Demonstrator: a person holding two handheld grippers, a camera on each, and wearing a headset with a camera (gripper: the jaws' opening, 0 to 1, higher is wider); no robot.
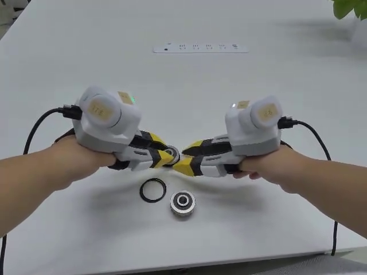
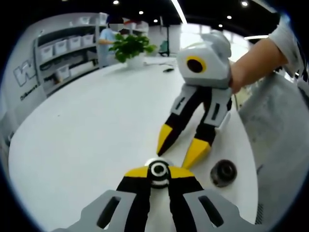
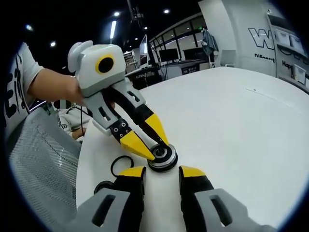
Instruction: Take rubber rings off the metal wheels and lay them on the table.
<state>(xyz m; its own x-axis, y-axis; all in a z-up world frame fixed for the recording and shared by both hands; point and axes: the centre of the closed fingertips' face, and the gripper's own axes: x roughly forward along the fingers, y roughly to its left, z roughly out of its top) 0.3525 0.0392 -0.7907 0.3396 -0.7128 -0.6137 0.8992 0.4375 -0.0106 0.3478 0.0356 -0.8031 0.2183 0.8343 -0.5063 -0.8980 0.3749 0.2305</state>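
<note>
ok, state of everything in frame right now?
left gripper: shut on the held wheel.
right gripper: open, tips close to the held wheel.
held wheel: clamped; rubber looks still on.
loose rubber ring: off, flat on the table.
second wheel: flat on the table, beside the ring, apart; looks bare.

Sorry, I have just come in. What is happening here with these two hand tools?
A person is working at a white table with a gripper in each hand. The left gripper is shut on a small metal wheel, held above the table; a dark ring appears to sit around its rim. The right gripper is open, its jaws just short of that wheel. A loose black rubber ring lies on the table, with a second wheel beside it.
</note>
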